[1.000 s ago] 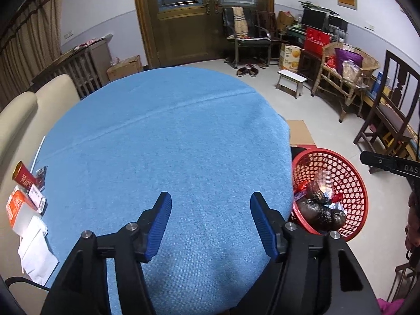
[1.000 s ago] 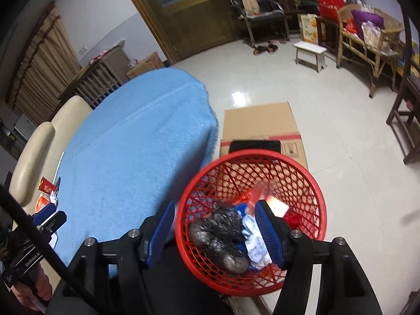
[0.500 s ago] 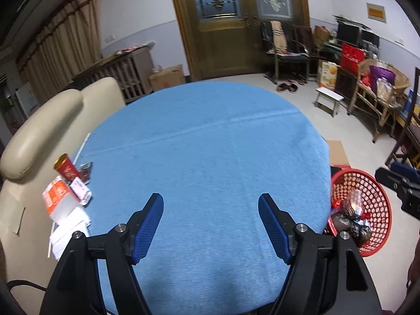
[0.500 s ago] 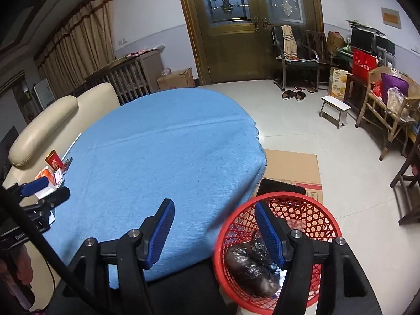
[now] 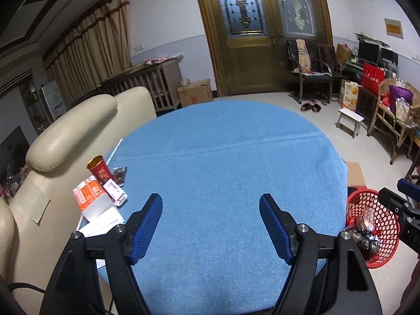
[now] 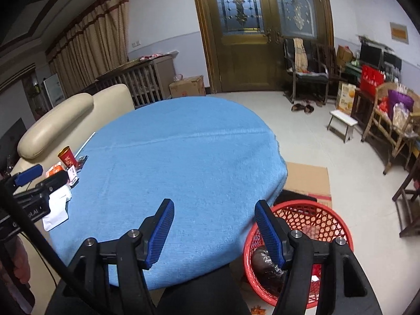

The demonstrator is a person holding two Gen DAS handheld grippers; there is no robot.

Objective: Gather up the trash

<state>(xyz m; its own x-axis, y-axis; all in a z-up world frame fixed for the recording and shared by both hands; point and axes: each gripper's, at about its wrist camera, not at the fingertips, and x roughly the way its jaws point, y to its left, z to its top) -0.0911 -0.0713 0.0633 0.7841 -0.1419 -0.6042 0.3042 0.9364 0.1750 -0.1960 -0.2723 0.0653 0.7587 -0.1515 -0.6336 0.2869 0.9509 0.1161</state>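
Blue woven cloth (image 5: pixel 231 173) covers a round table, its surface finely ribbed and crossed by one faint crease. Over it the left gripper (image 5: pixel 210 204) is held with its blue ridged pads spread wide and nothing between them; the right gripper (image 6: pixel 214 211) is likewise wide open and empty, above the table's near right edge. Collected trash, dark crinkled plastic bags (image 5: pixel 363 239), is seen inside a red plastic lattice basket (image 5: pixel 388 215) on the floor just beside the table's right edge. Flattened cardboard (image 6: pixel 307 178) lies under and behind the basket. More litter is gathered at the table's left edge, against a cream leather sofa (image 5: pixel 71 136): a red cup with a gold rim (image 5: pixel 99 168), an orange-and-white carton (image 5: pixel 89 195), a pink-labelled packet (image 5: pixel 115 191) and white paper sheets (image 5: pixel 102 220). Their printing cannot be read. The cloth's middle is bare.
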